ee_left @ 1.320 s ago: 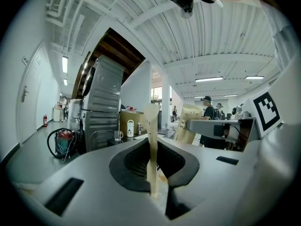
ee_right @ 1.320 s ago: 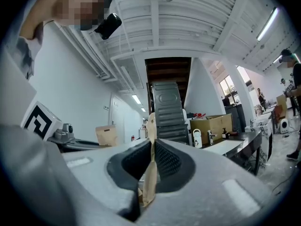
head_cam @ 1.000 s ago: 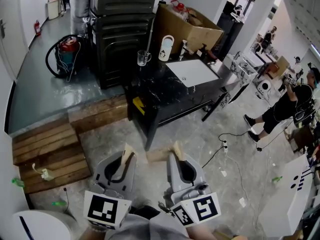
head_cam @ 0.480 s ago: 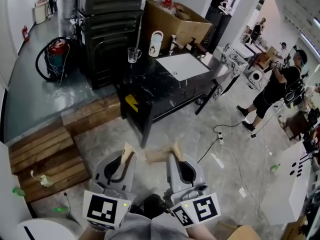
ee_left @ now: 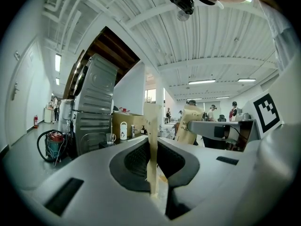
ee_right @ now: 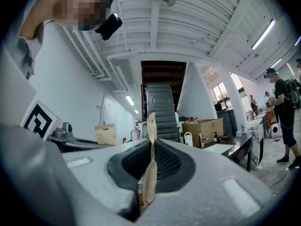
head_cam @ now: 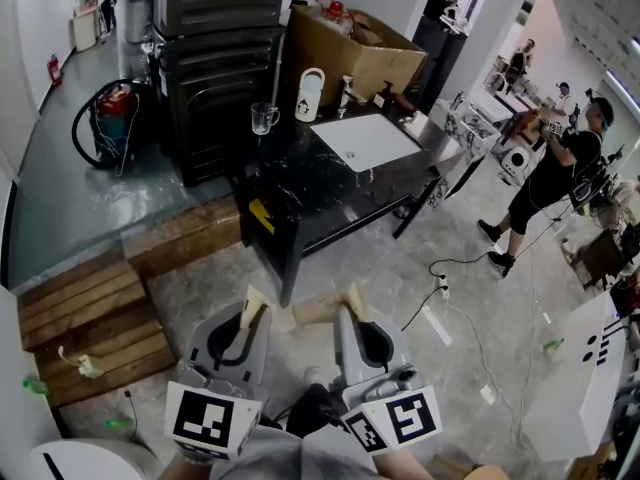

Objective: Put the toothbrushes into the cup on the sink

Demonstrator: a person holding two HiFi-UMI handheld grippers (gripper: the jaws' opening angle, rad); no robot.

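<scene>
The left hand-held gripper point(head_cam: 256, 300) and the right hand-held gripper point(head_cam: 354, 296) both have their jaws pressed together on nothing, side by side and pointing level. Well ahead of them stands the dark desk point(head_cam: 290, 183), with the glass cup point(head_cam: 263, 118) on its far corner ahead of the left one and the white sink point(head_cam: 365, 140) ahead of the right (no toothbrushes can be made out from here). This looks like the approach; next, close the gap, find a toothbrush and open the jaws for it
</scene>
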